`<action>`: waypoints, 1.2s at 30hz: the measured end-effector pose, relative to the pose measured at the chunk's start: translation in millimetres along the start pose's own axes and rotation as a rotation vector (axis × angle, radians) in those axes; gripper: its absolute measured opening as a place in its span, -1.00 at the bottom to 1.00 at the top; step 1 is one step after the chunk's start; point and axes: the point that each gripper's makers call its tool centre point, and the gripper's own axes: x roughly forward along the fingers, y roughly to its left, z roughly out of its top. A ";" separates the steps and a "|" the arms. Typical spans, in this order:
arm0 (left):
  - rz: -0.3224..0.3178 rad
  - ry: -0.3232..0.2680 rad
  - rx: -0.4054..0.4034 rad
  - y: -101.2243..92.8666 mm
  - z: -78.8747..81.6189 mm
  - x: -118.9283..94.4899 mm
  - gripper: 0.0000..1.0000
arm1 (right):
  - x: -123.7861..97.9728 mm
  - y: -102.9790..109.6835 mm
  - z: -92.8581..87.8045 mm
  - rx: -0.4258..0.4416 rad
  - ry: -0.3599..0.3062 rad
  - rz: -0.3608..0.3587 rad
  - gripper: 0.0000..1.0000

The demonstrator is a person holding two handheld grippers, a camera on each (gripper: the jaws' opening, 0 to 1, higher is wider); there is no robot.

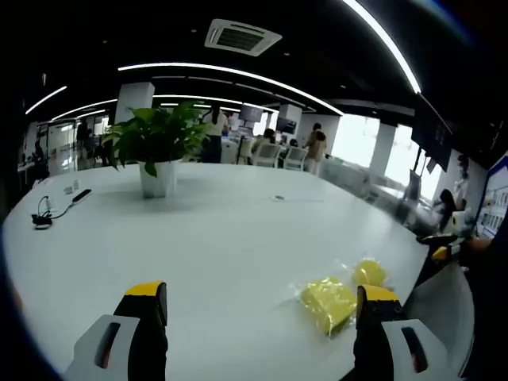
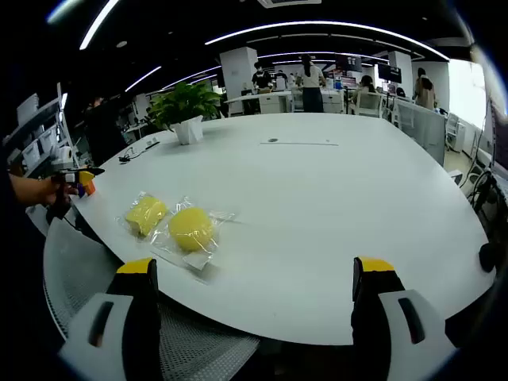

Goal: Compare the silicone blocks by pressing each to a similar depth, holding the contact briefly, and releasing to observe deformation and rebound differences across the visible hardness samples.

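Two yellow silicone blocks lie in clear bags near the edge of a big white table (image 2: pixel 317 206). In the right gripper view a flat squarish block (image 2: pixel 146 213) sits left of a rounder block (image 2: pixel 191 228). My right gripper (image 2: pixel 254 278) hovers open over the table's edge, to the right of them, with nothing between its jaws. In the left gripper view the larger block (image 1: pixel 329 302) lies just inside my right jaw and the smaller block (image 1: pixel 369 272) lies behind it. My left gripper (image 1: pixel 262 305) is open and empty. The other gripper (image 1: pixel 439 252) peeks in at the right, held by a hand.
A potted plant (image 1: pixel 159 143) in a white pot stands mid-table. A black cable (image 1: pixel 41 220) and a small dark device (image 1: pixel 81 194) lie at the far left. A grey mesh chair (image 2: pixel 79 262) sits against the table's edge by the blocks. People and desks fill the background.
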 end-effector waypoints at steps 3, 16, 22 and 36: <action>0.001 0.004 -0.007 -4.5 -0.2 0.0 1.00 | -3.2 2.9 0.3 0.001 0.001 0.009 0.93; 0.014 0.009 0.016 -10.5 17.2 -17.9 1.00 | 12.8 6.3 4.4 -0.044 0.038 0.083 0.93; -0.012 0.023 0.033 -13.2 0.7 -5.6 1.00 | 24.4 22.1 10.5 -0.051 0.063 0.126 0.93; 0.020 0.037 -0.029 7.4 -19.3 -2.7 1.00 | 28.1 10.5 12.5 0.000 0.039 0.086 0.93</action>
